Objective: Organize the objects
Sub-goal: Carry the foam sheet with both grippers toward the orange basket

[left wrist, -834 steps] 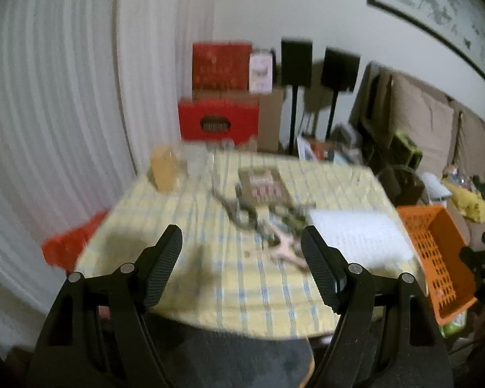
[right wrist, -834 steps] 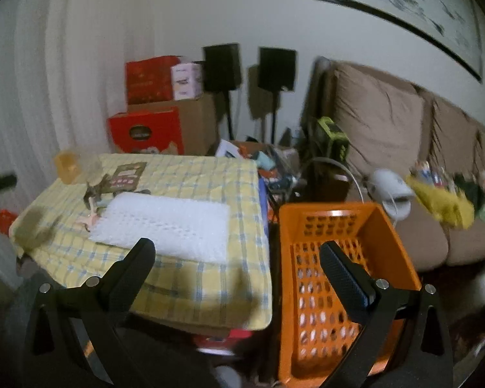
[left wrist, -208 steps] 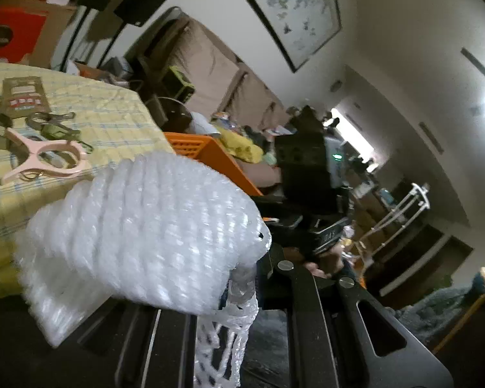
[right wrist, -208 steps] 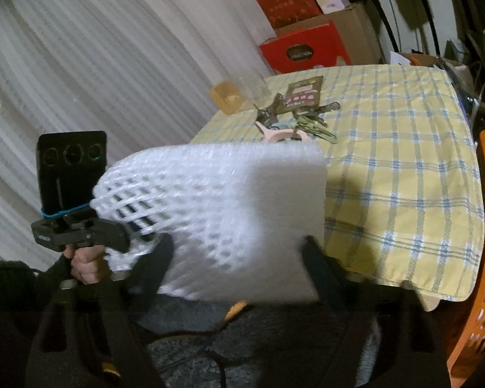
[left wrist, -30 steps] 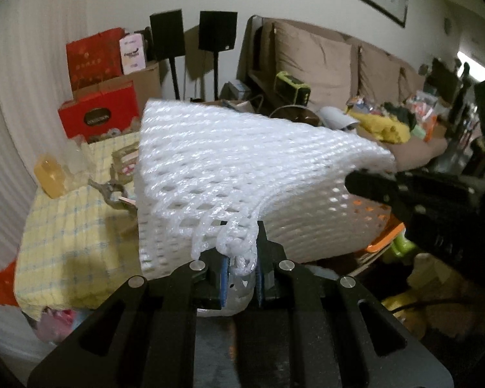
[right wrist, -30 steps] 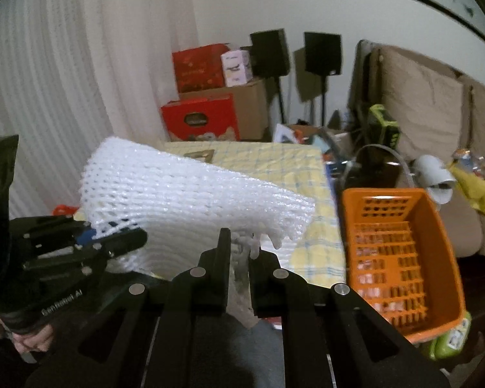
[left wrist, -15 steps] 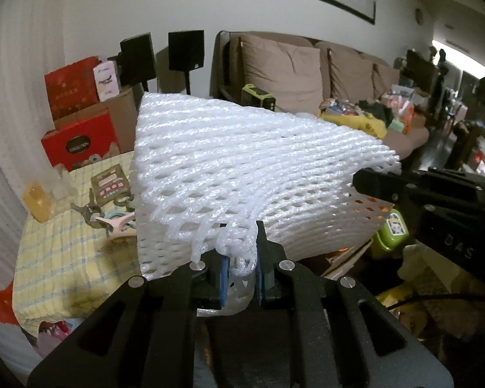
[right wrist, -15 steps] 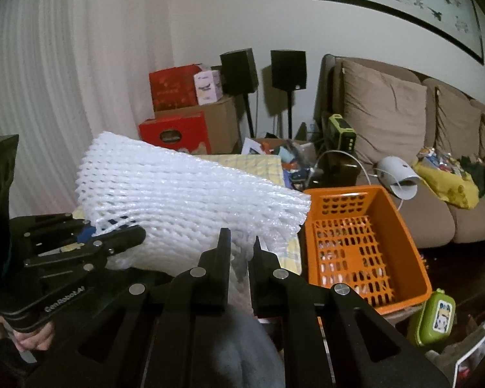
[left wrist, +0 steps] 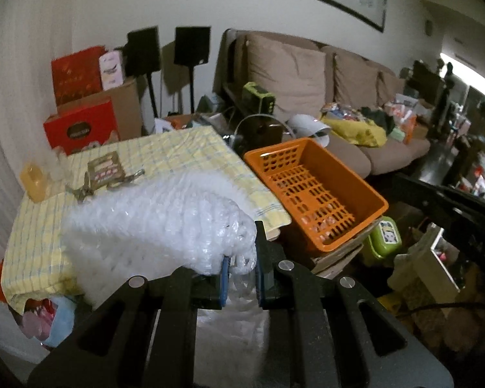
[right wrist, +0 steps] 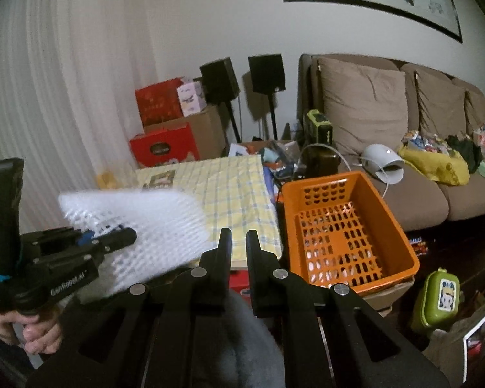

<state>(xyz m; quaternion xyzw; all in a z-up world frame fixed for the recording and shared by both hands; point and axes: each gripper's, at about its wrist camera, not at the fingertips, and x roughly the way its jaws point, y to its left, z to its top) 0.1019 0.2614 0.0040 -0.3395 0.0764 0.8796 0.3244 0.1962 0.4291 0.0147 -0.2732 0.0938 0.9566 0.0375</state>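
A sheet of white foam netting (left wrist: 152, 223) droops over my left gripper (left wrist: 241, 258), which is shut on a bunched corner of it. In the right wrist view the same netting (right wrist: 152, 226) hangs at the left from the left gripper (right wrist: 113, 237), held by a hand. My right gripper (right wrist: 238, 242) is shut with nothing between its fingers, and it points between the table edge and the orange basket (right wrist: 388, 213). The orange basket (left wrist: 365, 190) stands empty right of the table. The netting hides the near part of the table.
The table with a yellow checked cloth (left wrist: 184, 148) carries a card packet (left wrist: 106, 169), keys and a yellow cup (left wrist: 32, 182). A green lunch box (right wrist: 436, 297) sits on the floor by the basket. Red boxes (right wrist: 161, 148), speakers and a cluttered sofa (right wrist: 404, 194) stand behind.
The netting has slipped out of my right gripper and now sags from the left gripper alone. Both views have swung right, showing more of the basket.
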